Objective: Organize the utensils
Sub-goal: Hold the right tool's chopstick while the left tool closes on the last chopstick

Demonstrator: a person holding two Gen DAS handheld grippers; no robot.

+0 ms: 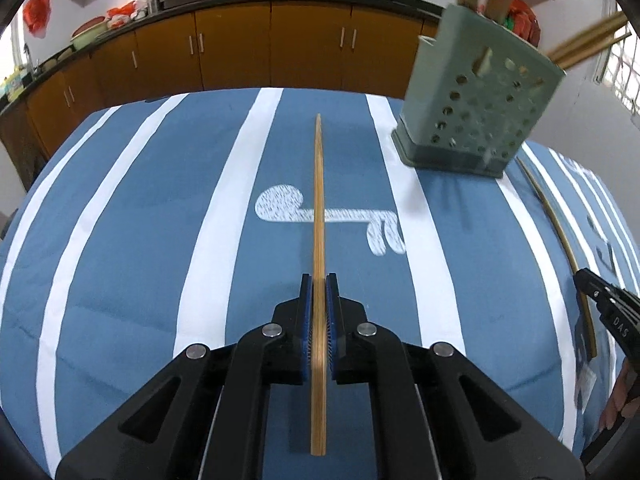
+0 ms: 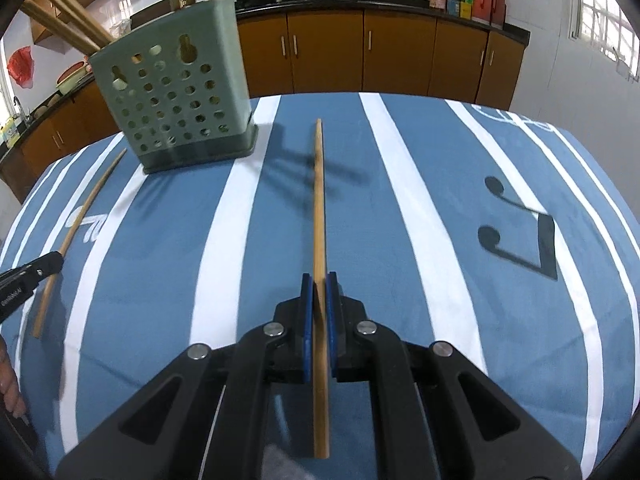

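Two thin tan bamboo chopsticks, each tapering to a point at the far end. Left gripper (image 1: 319, 282) pinches one chopstick (image 1: 319, 208) between its blue pads, stick running straight forward above the striped blue-and-white tablecloth (image 1: 120, 240). Right gripper (image 2: 319, 280) is clamped on the other chopstick (image 2: 319, 200) the same way, blunt end sticking out behind the pads. Green holder (image 2: 172, 100) with round holes stands upright on the cloth, between the two grippers and further back. Several more chopsticks (image 2: 68, 20) stand in it, leaning out over the rim. Count unclear, blurred.
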